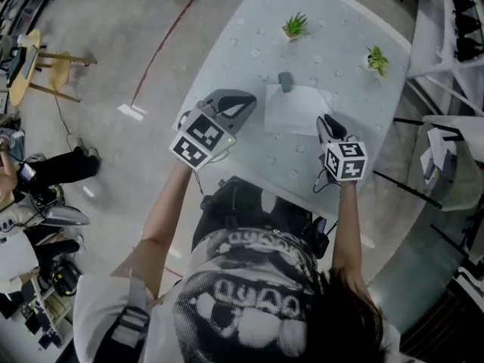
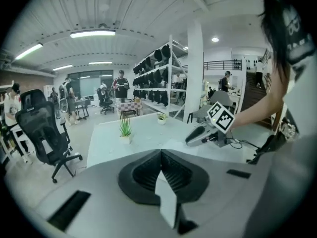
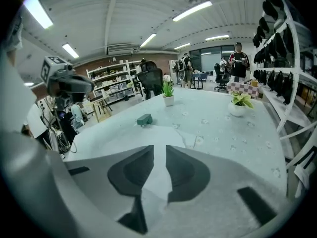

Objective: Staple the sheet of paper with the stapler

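My left gripper (image 2: 160,152) was pinched together, the right gripper (image 3: 156,150) slightly apart over the flat white paper sheet (image 3: 154,133). The left gripper view missed the small grey-green stapler (image 3: 144,119).

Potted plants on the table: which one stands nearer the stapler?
The spiky-leaved plant, directly beyond the stapler. The broad-leaved plant stands farther off, to the right.

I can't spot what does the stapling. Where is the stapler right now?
In the head view the stapler sits on the table at the far edge of the sheet of paper, toward its left end.
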The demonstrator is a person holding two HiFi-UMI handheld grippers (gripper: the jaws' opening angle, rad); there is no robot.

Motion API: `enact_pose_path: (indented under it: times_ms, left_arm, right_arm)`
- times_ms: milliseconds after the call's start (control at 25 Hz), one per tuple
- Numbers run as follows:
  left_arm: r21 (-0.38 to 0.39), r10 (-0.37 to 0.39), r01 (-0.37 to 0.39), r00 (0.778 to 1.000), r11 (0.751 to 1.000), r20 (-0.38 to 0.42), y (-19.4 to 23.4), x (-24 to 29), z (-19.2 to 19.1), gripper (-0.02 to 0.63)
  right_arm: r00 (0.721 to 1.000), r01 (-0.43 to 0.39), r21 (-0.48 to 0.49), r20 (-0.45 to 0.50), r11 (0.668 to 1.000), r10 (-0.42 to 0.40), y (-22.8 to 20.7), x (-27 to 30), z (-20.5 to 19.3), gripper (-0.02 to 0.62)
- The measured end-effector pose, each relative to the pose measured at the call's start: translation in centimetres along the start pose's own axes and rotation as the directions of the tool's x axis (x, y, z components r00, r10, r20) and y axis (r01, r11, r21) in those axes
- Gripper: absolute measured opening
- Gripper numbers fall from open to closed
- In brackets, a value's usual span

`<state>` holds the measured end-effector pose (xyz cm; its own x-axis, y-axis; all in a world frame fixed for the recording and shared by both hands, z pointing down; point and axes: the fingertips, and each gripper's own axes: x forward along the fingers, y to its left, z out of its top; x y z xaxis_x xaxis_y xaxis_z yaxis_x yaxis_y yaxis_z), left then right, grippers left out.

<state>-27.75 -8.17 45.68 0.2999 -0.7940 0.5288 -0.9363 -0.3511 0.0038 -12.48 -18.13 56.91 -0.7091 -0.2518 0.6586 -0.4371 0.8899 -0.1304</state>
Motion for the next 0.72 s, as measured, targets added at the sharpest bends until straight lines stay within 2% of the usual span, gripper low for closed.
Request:
enact_pose_path:
  times_ms: [160,320,480,720]
  left_arm:
    - [0.102,-0.057,0.065,0.995,0.993,-0.078,1.3,2.6,0.8,0.003]
    - [0.19,-0.111,0.146,0.977,0.971,-0.183,1.7,5.9,0.4,0.003]
    - [0.281,-0.155,0.246,0.938,0.927,-0.311,1.4,8.8,-0.7,0.003]
    - [0.37,-0.183,0.358,0.884,0.857,-0.43,0.6,12.5,-1.4,0.003]
  right_arm:
    - [1.0,-0.025,0.04,0.007,0.999,0.024,2.3,-1.2,-1.8,0.065]
    - [0.999,-0.037,0.08,0.009,0.996,0.037,3.5,-2.2,-3.6,0.046]
    - [0.999,-0.04,0.114,0.016,0.993,0.039,4.1,-2.7,-4.7,0.032]
    - [0.997,-0.038,0.18,0.069,0.983,0.026,4.3,-3.6,-4.9,0.009]
